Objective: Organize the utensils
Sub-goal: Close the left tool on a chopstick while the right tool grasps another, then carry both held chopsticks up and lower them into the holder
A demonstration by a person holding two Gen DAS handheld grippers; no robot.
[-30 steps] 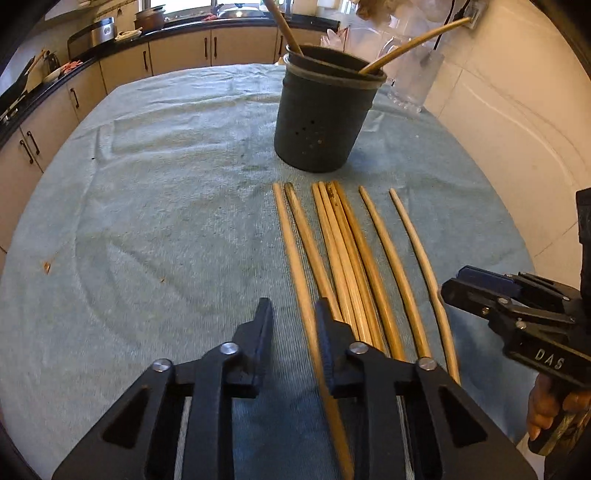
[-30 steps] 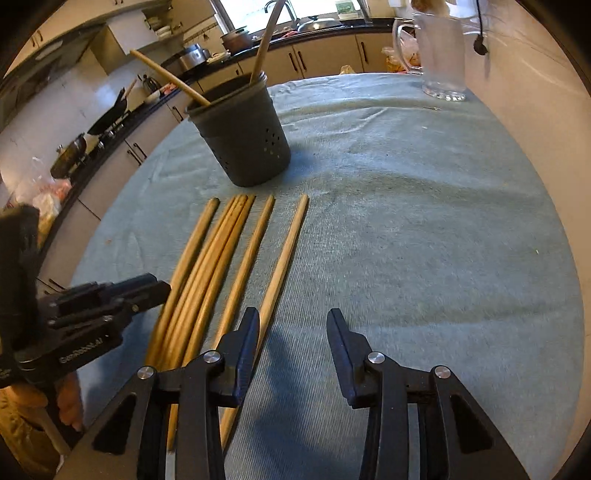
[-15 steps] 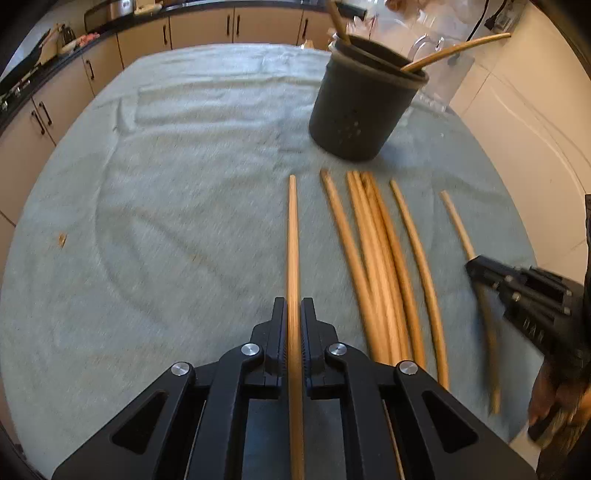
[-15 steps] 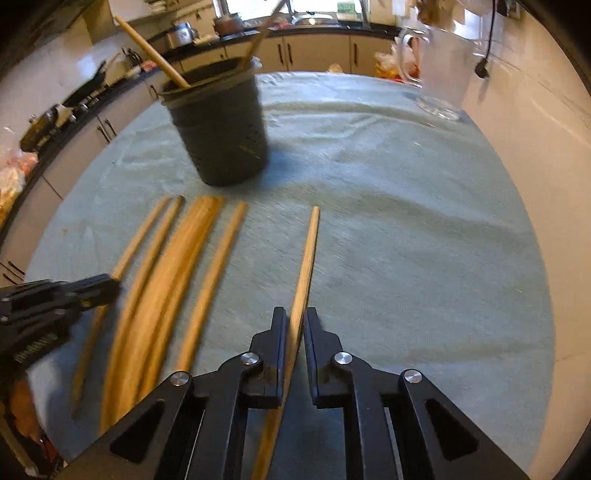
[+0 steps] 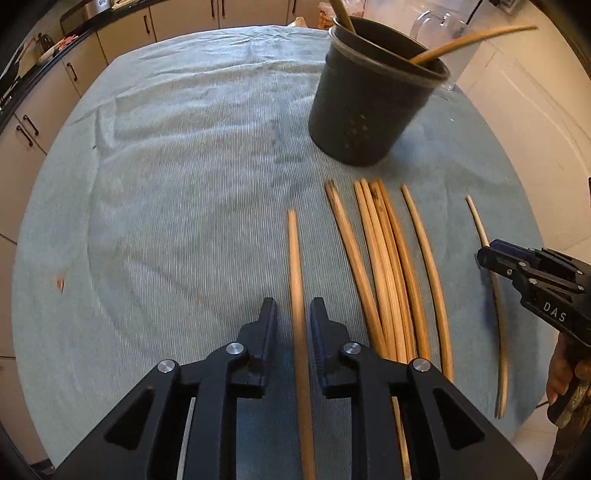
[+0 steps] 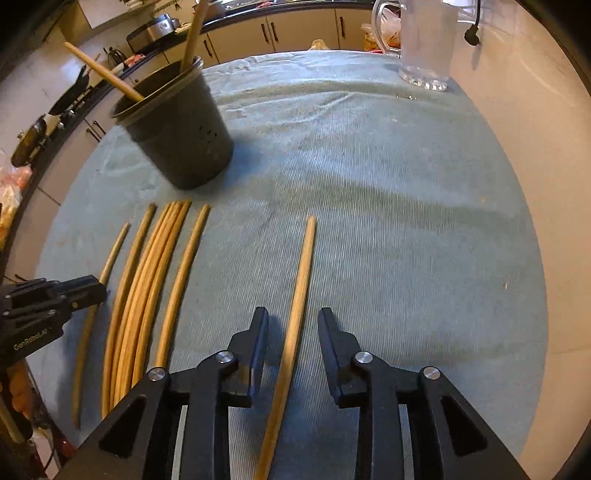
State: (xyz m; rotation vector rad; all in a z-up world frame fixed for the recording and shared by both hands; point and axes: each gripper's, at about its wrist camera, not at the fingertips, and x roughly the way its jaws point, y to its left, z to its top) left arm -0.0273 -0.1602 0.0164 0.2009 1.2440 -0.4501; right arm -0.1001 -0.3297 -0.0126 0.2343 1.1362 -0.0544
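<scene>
Wooden stick (image 5: pixel 295 280) lies between open left hand-held gripper (image 5: pixel 293 321) fingers.

A home kitchen. Beige cabinets (image 5: pixel 44 99) run under a dark counter (image 6: pixel 74 99). A cooker pot (image 6: pixel 153 30) sits there.

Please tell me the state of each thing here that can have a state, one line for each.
Left gripper: open, a chopstick between its fingers.
Right gripper: open, around another chopstick.
Black holder: upright, two sticks inside.
Glass pitcher: upright.
Other chopsticks: flat on the cloth.
</scene>
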